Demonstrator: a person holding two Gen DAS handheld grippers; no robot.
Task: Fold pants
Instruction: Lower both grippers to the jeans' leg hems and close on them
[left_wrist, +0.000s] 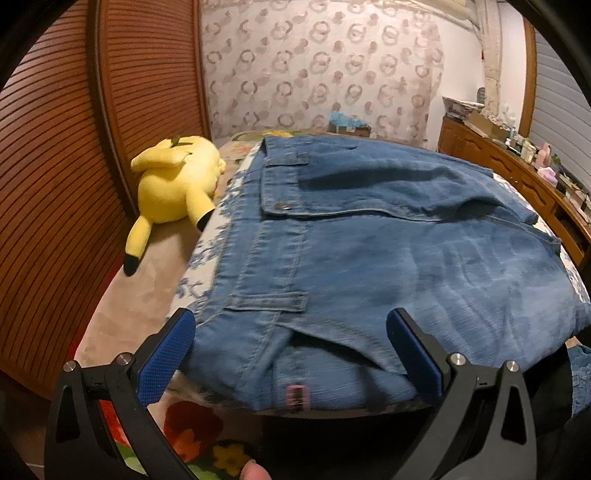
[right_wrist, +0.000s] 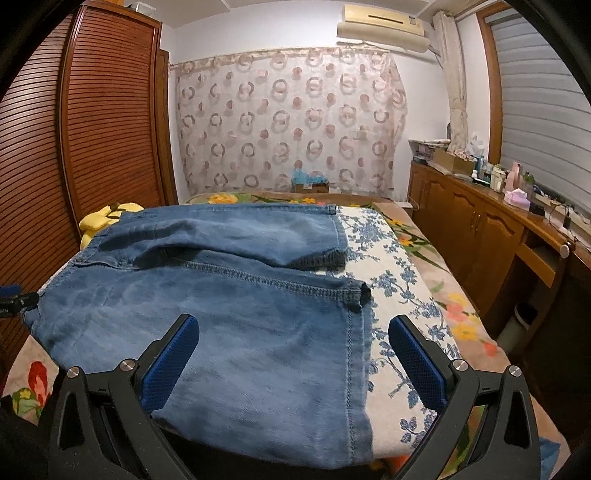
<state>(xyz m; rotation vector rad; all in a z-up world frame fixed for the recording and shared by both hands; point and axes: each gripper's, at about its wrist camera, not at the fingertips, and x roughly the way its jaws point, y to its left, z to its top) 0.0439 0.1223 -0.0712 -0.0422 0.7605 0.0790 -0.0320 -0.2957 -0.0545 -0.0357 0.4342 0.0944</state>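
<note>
Denim pants laid across a bed, both grippers open over the near edge, no cross-fold yet made.

The denim pants (left_wrist: 369, 240) lie flat on a blue-flowered cloth (right_wrist: 399, 295) on the bed (right_wrist: 443, 254), waistband and flap pockets toward the left, hems toward the right. The two legs lie side by side and slightly overlapped, so folding appears barely begun; bringing one leg over the other and folding hem to waist seem to remain. The left gripper (left_wrist: 291, 354) is spread wide over the waist end, holding nothing. The right gripper (right_wrist: 293, 354) is equally wide over the near leg's hem, also empty. A yellow plush toy (left_wrist: 173, 188) lies beside the waistband.
</note>
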